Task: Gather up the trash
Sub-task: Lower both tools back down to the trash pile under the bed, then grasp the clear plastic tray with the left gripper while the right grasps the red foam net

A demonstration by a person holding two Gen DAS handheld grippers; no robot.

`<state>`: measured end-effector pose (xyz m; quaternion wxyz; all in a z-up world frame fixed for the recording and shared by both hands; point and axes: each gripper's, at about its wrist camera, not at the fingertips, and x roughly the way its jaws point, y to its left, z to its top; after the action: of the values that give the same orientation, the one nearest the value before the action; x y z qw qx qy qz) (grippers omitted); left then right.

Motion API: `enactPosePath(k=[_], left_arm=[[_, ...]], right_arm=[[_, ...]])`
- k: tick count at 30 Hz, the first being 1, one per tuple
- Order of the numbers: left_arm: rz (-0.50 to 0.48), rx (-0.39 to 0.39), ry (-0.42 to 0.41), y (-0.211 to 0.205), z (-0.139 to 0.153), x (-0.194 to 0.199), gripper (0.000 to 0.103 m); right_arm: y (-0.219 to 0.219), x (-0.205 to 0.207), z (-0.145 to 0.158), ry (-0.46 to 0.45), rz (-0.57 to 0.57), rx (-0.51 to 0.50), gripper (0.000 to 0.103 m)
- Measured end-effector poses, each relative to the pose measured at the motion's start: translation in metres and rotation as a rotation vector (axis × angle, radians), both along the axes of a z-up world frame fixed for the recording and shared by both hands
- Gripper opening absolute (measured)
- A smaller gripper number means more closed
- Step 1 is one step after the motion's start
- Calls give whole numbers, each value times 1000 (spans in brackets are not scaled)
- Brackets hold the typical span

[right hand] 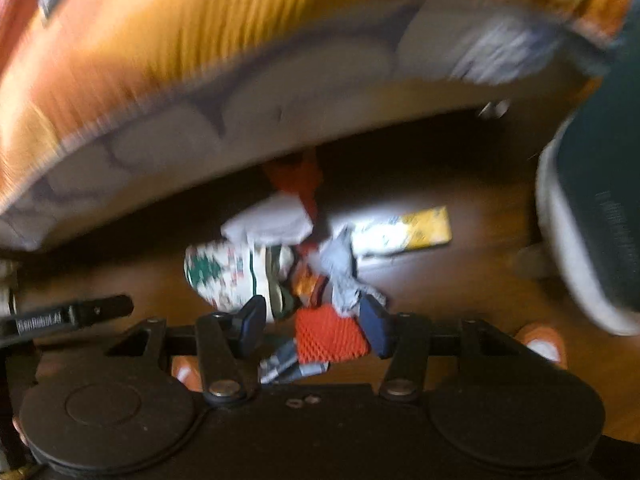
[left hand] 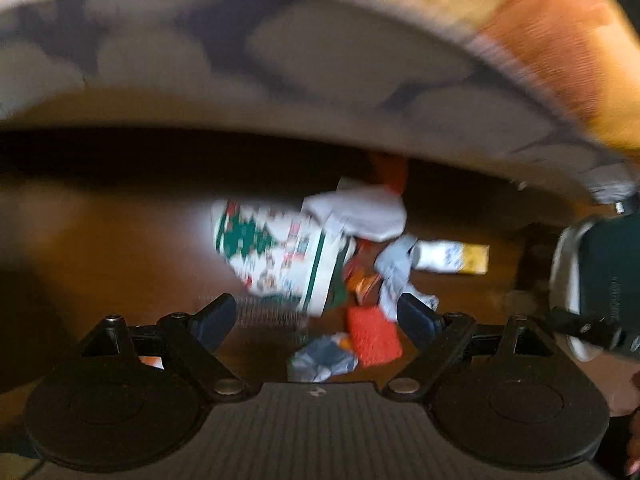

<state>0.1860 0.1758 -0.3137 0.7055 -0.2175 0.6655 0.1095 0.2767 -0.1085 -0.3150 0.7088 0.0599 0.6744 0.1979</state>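
A heap of trash lies on the brown wooden floor under the edge of a bed or couch. It holds a white paper cup with a green and red print, crumpled white paper, grey wrappers, a red netted piece and a white and yellow packet. My left gripper is open, low over the heap. My right gripper is open with the red netted piece between its fingers, not clamped. Both views are blurred.
An orange bedspread with a grey and white patterned border overhangs the heap. A dark teal bin with a white rim stands at the right. The other gripper's body is at the left of the right wrist view.
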Motion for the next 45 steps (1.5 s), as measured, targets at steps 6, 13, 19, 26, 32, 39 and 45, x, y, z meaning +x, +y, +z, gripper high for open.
enactPosePath(k=[6,13,19,26,32,39,45], left_arm=[[-64,34,131,-5,-61,16,88],[-341,67,237,-29,-115,15,88],[-751,79,229,-57,-140,-7,88],[-990,146,241,-69,-178,-39,88],[-1060,193,294,-69,-209,-53,88],[-1058,215,288,-71,-230,-59,67],[-1025,226,311,-65,-239,-57,61]], right_arm=[[40,-14,-74,105,120,-60,51],[64,-30,-135,223,182,-89,51],[84,-30,-161,238,242,-96,51],[101,-38,-197,245,324,-152,51],[116,-48,-215,235,383,-195,51],[127,-53,-227,197,434,-250,50],[129,-63,-230,165,486,-290,22]])
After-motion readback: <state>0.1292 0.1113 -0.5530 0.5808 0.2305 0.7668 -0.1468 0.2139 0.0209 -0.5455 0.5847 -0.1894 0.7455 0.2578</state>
